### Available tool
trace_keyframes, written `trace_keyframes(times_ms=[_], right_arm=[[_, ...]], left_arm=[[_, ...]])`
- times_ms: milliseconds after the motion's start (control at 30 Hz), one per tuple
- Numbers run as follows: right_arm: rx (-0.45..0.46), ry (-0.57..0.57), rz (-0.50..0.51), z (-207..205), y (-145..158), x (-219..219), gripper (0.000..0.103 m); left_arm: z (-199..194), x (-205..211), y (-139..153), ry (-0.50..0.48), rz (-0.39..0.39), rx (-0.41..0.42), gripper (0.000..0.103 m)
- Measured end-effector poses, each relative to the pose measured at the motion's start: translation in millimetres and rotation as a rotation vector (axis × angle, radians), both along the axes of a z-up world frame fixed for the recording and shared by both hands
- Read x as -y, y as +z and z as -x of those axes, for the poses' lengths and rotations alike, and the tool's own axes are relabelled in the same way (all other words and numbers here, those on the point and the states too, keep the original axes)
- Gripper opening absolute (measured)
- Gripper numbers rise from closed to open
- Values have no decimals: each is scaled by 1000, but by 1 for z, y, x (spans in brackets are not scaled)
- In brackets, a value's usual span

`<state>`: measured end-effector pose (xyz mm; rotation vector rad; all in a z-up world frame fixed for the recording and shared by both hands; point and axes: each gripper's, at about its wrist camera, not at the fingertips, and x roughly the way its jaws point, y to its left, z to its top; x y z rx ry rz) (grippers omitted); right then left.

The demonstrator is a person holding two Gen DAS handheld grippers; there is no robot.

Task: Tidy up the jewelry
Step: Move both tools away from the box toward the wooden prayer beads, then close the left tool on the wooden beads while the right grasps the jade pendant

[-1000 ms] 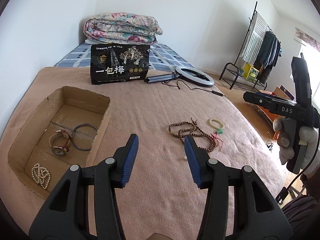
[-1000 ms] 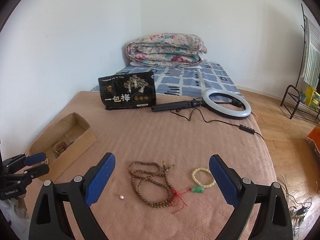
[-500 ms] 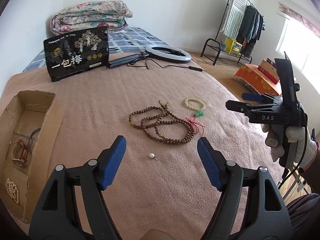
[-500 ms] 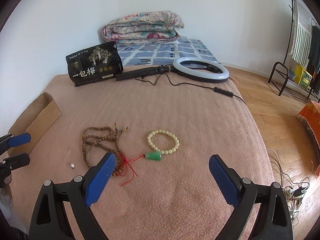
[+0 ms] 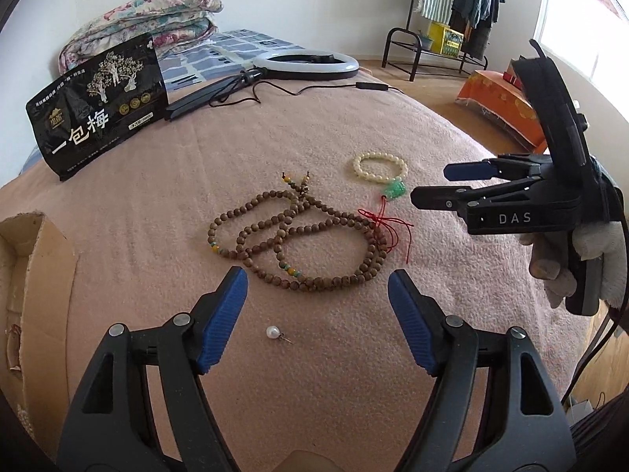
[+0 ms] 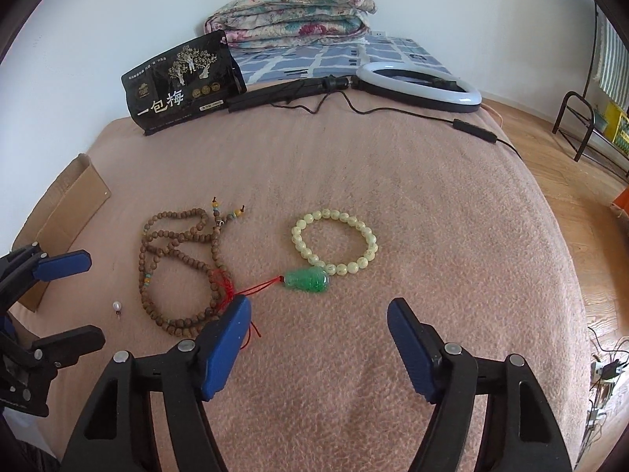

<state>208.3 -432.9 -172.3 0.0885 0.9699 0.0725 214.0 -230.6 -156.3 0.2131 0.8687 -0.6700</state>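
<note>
A long brown wooden bead necklace (image 5: 298,236) (image 6: 177,263) lies coiled on the pink blanket. A pale bead bracelet (image 5: 379,167) (image 6: 334,242) lies beside a green pendant (image 6: 306,281) on a red cord. A small pearl earring (image 5: 273,331) (image 6: 116,306) lies alone. My left gripper (image 5: 317,314) is open and empty, just above the pearl and short of the necklace. My right gripper (image 6: 319,338) is open and empty, just short of the pendant; it also shows in the left wrist view (image 5: 436,185). A cardboard box (image 5: 35,275) (image 6: 63,212) stands at the left.
A black snack bag (image 5: 98,102) (image 6: 181,82) stands at the back. A ring light (image 5: 304,66) (image 6: 416,84) with its cable lies behind it, folded quilts (image 6: 291,11) further back. The bed edge drops to a wooden floor (image 6: 570,157) at the right.
Both grippers have moved forward and down toward the jewelry. The left one swung right, away from the box, and now has the pearl between its fingers' line.
</note>
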Motion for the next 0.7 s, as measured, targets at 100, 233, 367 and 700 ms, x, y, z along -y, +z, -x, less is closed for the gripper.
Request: trace_keyframes(times_ms=[100, 233, 367, 700], right_arm=[[-8, -15, -19, -4, -5, 3, 67], [-17, -38, -49, -5, -11, 11, 65], [-16, -40, -59, -3, -11, 15, 65], [-11, -28, -62, -4, -7, 20, 61]], left_arm=[[-21, -6, 0, 32, 28, -30, 76], [-55, -10, 0, 54, 75, -91, 76], [-87, -3, -7, 66, 52, -118, 76], [-120, 22, -41, -6, 19, -243, 76]])
